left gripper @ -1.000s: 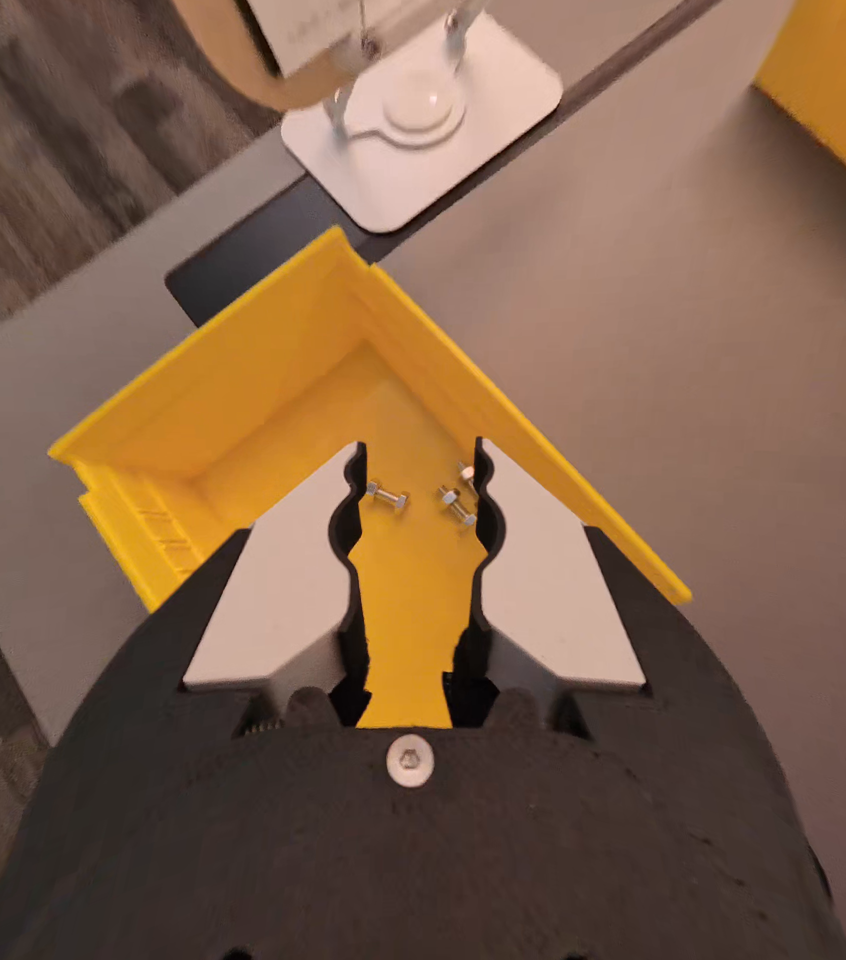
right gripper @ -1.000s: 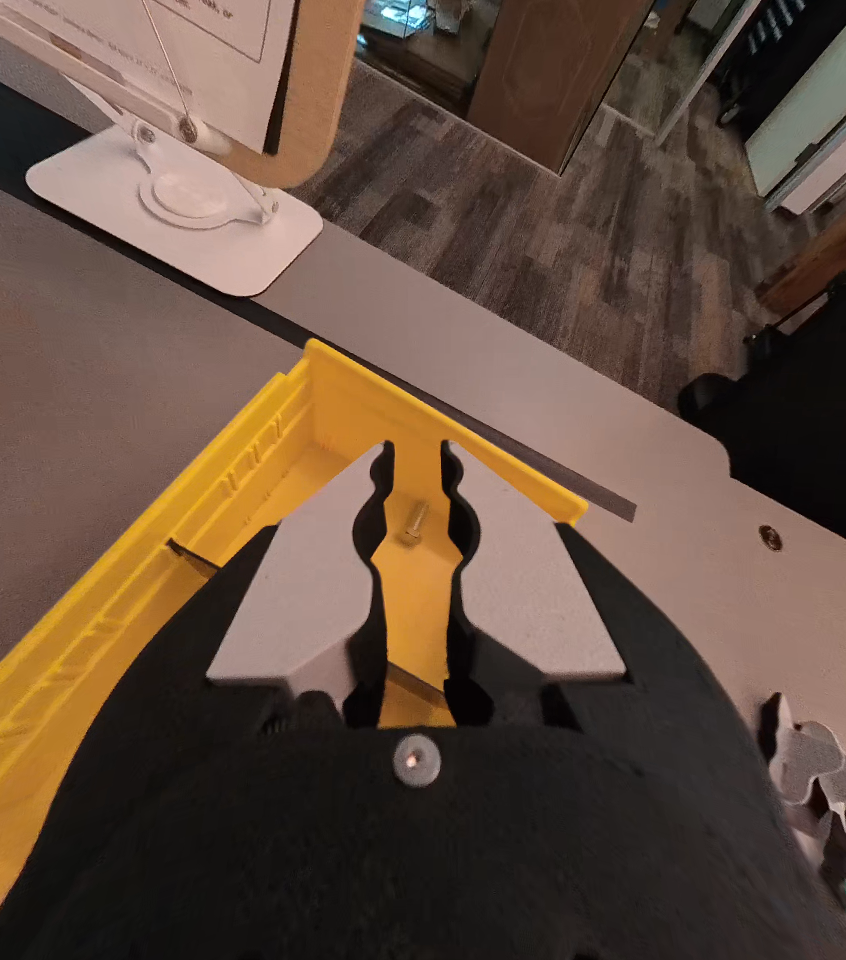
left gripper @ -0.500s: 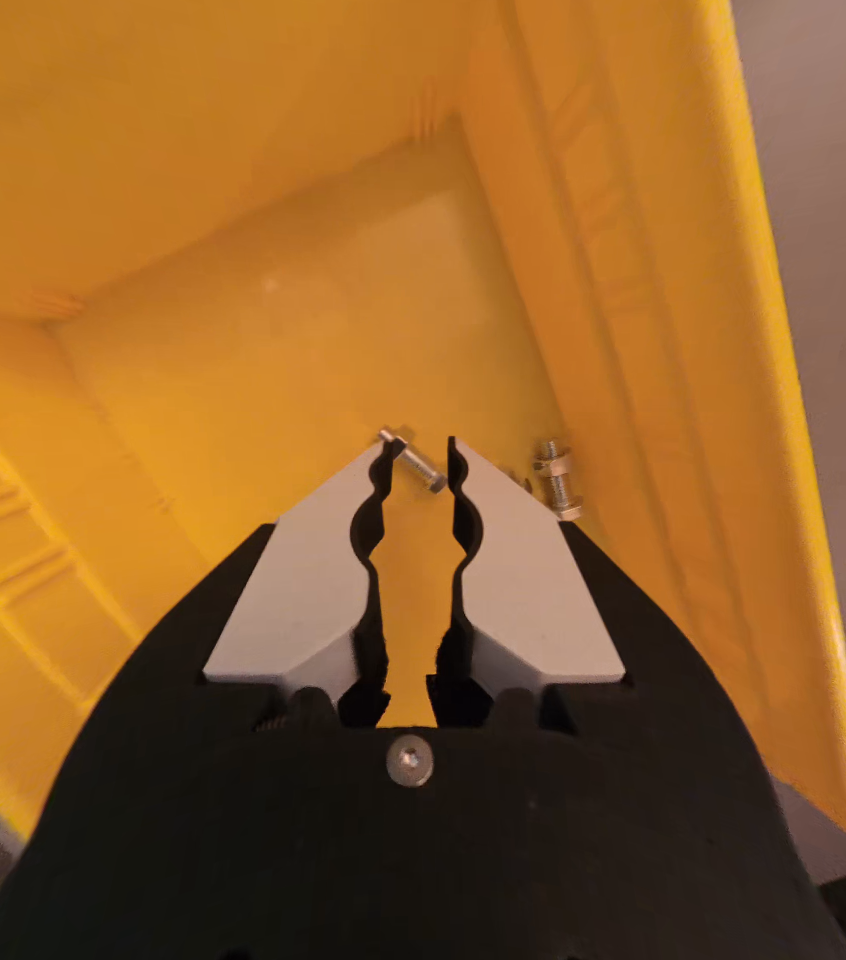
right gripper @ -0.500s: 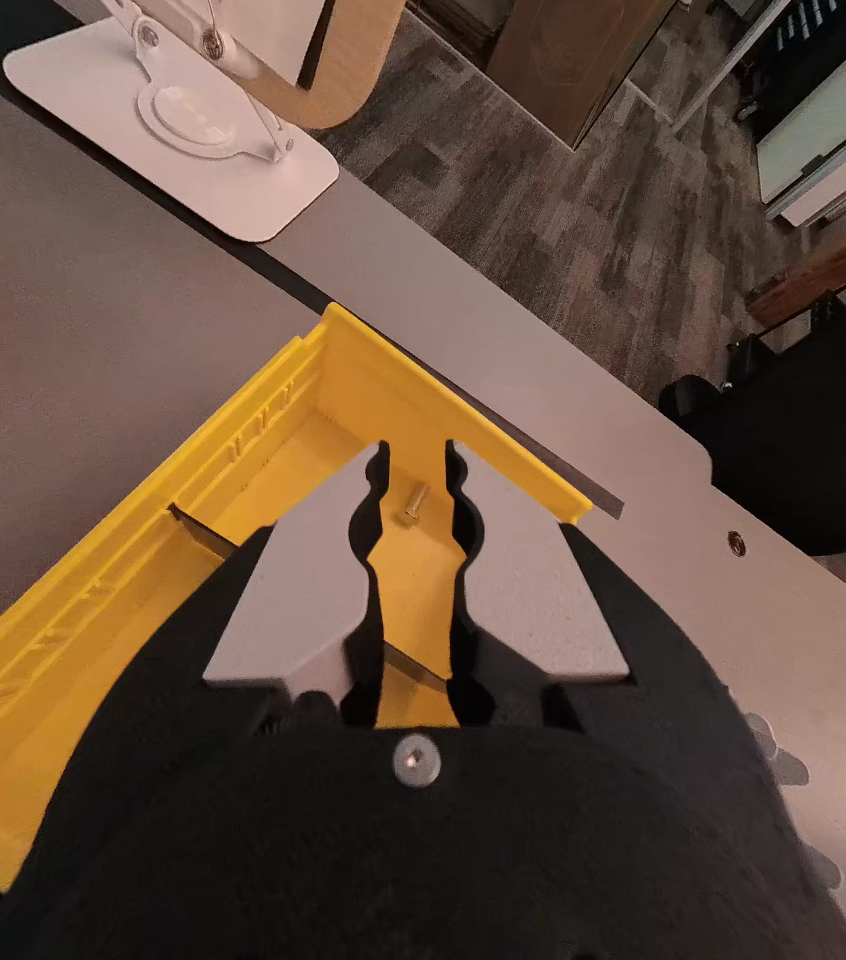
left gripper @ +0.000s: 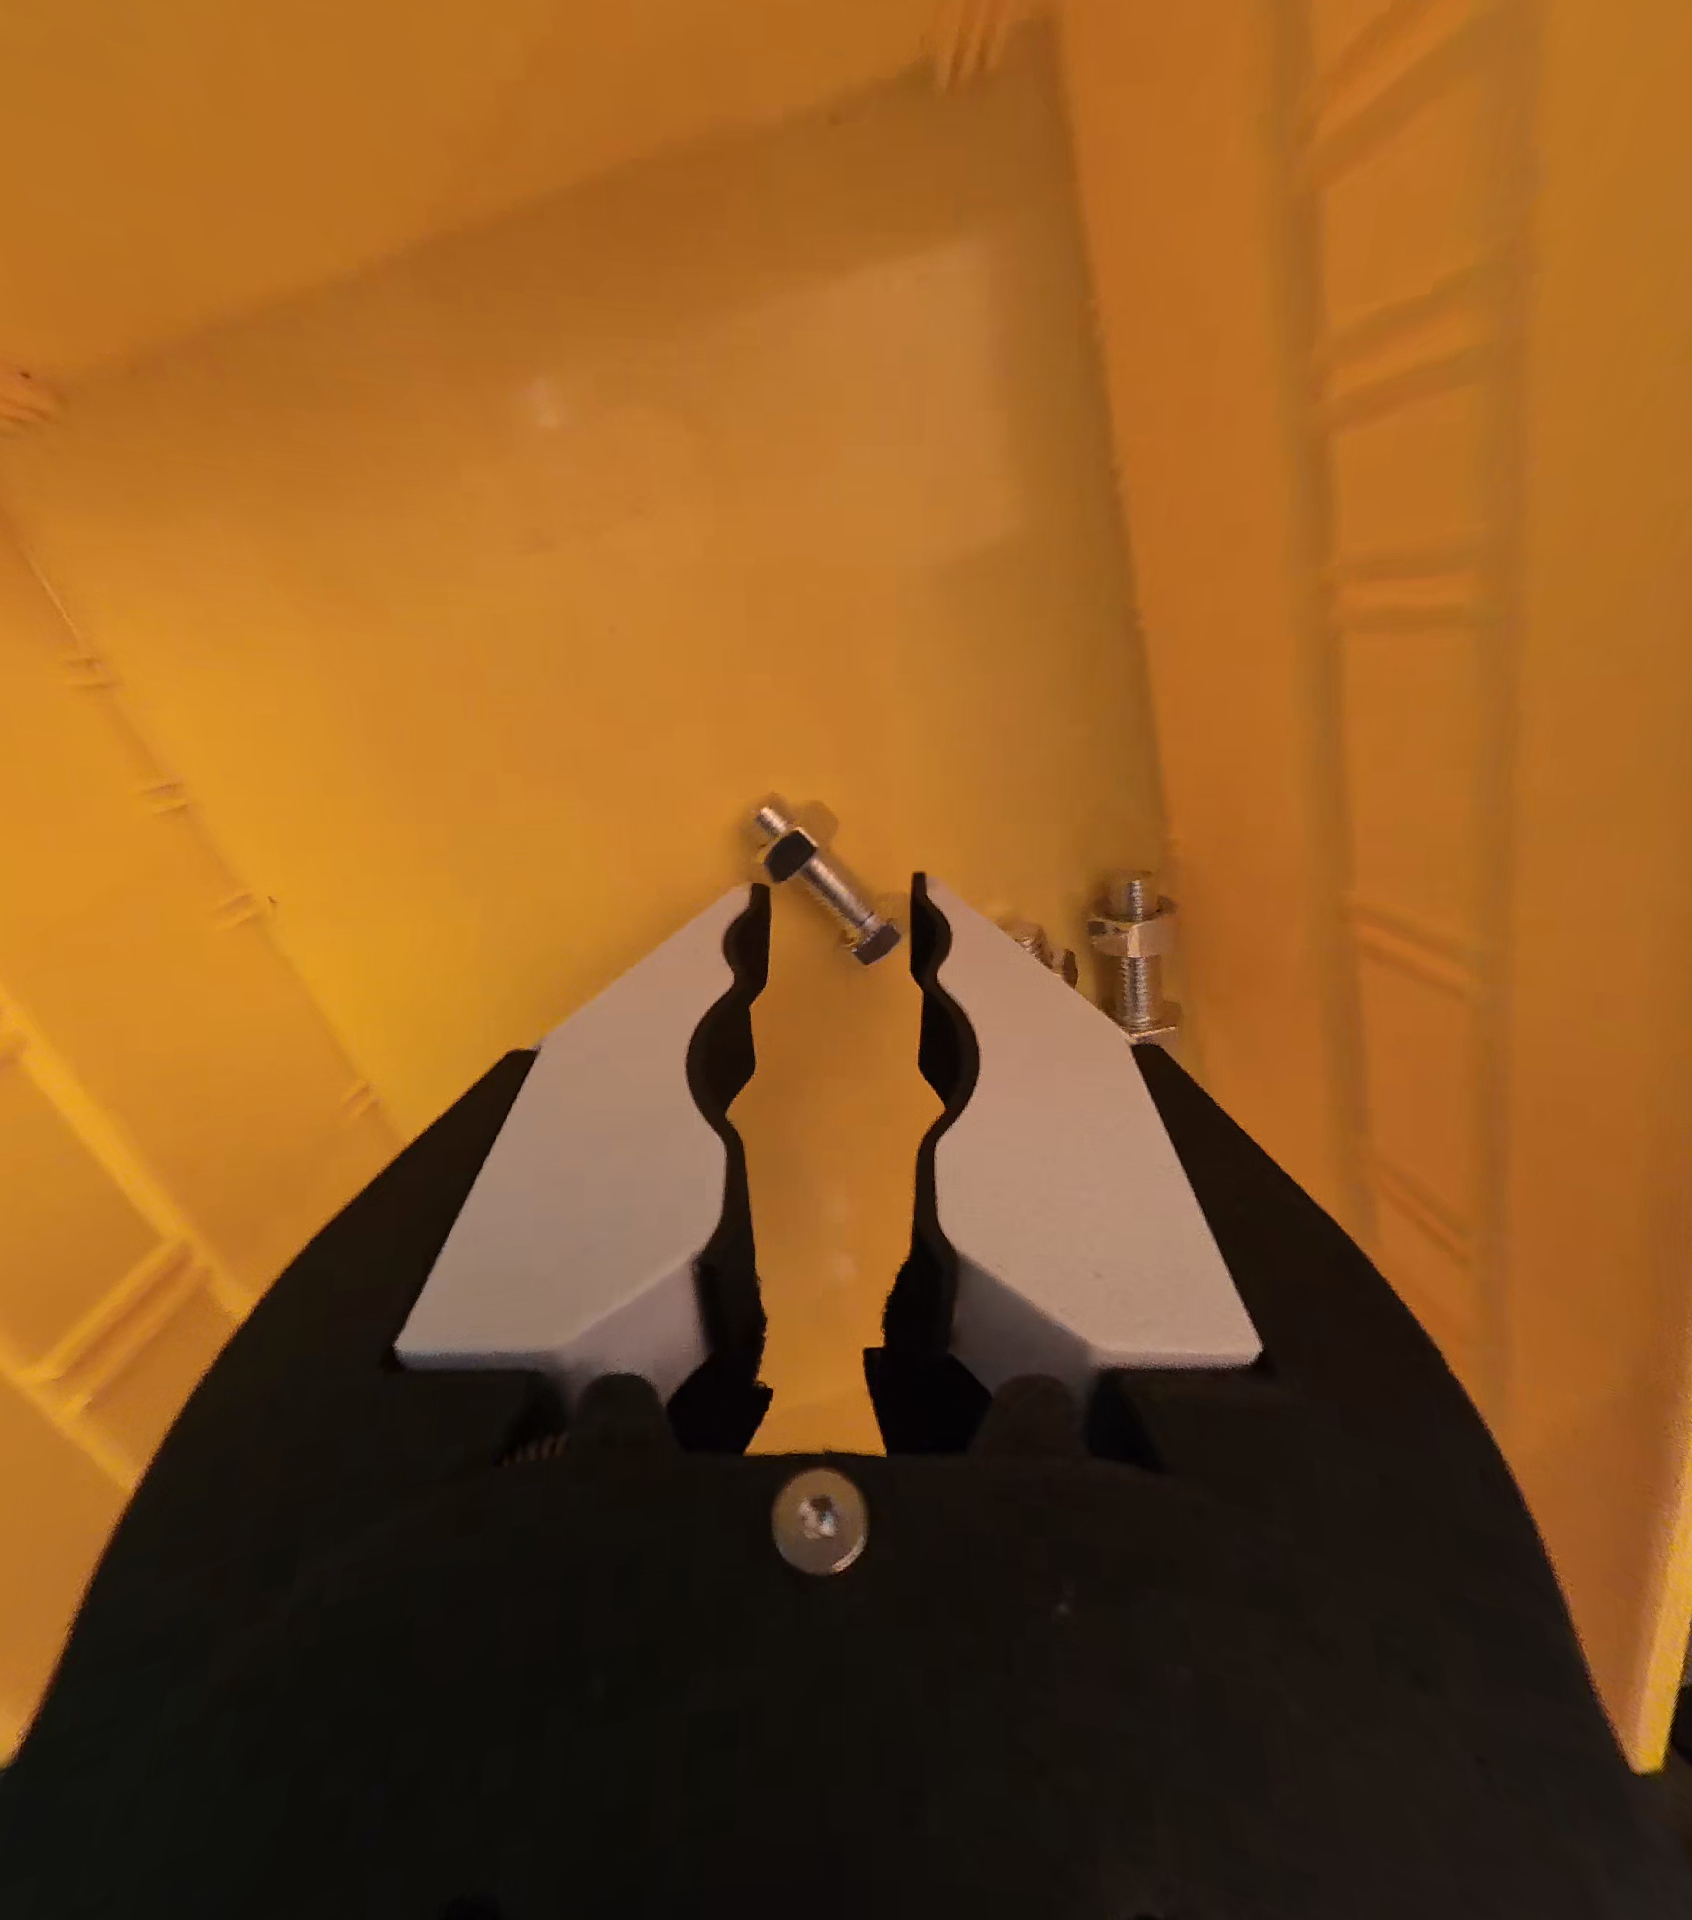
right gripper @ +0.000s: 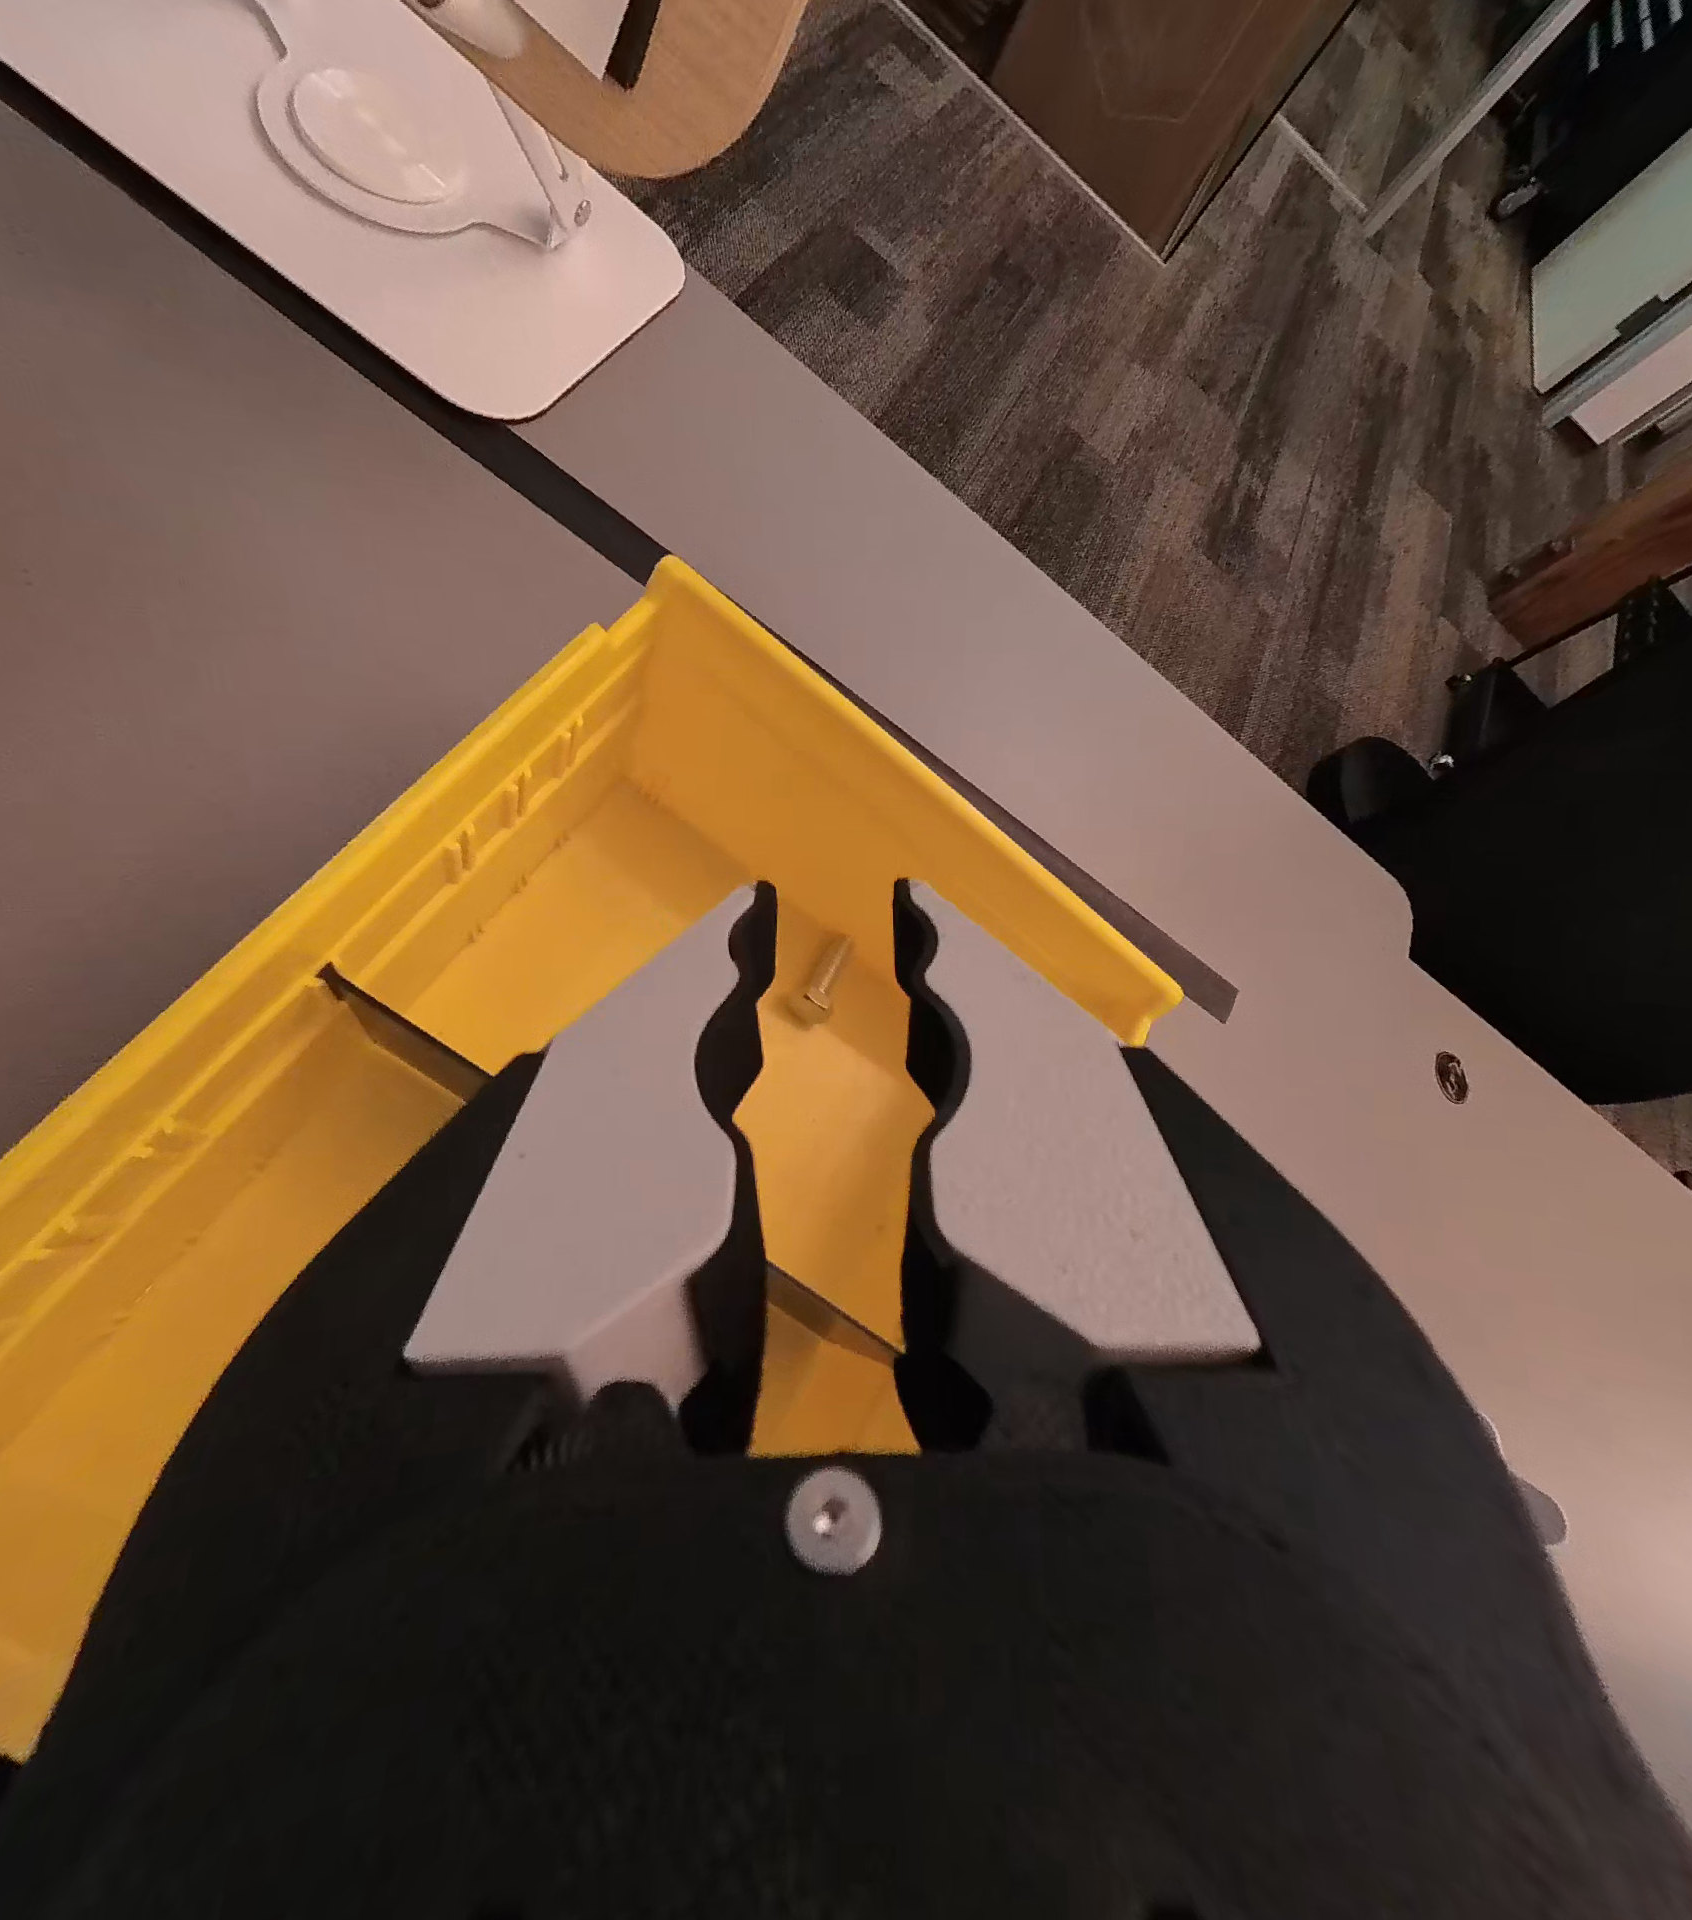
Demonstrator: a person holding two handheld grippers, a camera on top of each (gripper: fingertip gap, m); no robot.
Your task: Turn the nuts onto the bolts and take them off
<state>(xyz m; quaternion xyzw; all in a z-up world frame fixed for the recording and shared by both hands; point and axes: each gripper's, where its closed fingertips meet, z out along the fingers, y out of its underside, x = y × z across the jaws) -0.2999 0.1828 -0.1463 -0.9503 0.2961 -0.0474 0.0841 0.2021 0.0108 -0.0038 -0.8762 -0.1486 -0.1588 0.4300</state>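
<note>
Left gripper (left gripper: 837, 902) is down inside the yellow bin (left gripper: 509, 582) now, jaws parted and holding nothing, tips right at a bolt (left gripper: 821, 896) that lies slanted on the bin floor. The bolt's head sits by the right fingertip, and its threaded end with a nut (left gripper: 786, 858) on it points off toward eleven o'clock, past the left fingertip. Lying crosswise to the jaws like that, it looks set up for a pinch across the shank, which I'd say is why the gripper has been brought in so low and square.

At three o'clock from the tips, hard against the bin's side wall, is a second bolt (left gripper: 1131, 966) with nuts on it. There's another bit of hardware (left gripper: 1037, 948) peeking out behind the right finger, mostly hidden, can't say what.

Over on the other side, the right gripper (right gripper: 834, 894) hangs above a separate yellow bin (right gripper: 904, 800) on the grey table (right gripper: 146, 623), jaws also released and empty. A lone brass-coloured bolt (right gripper: 819, 985) lies on that bin's floor, framed in the gap between the fingers, not touched. A thin divider (right gripper: 406, 1039) crosses the bin at nine o'clock from the fingers. A white stand base (right gripper: 385, 208) sits well off at eleven o'clock on the table.

My read: both sides are lined up to pick, no turning begun.
</note>
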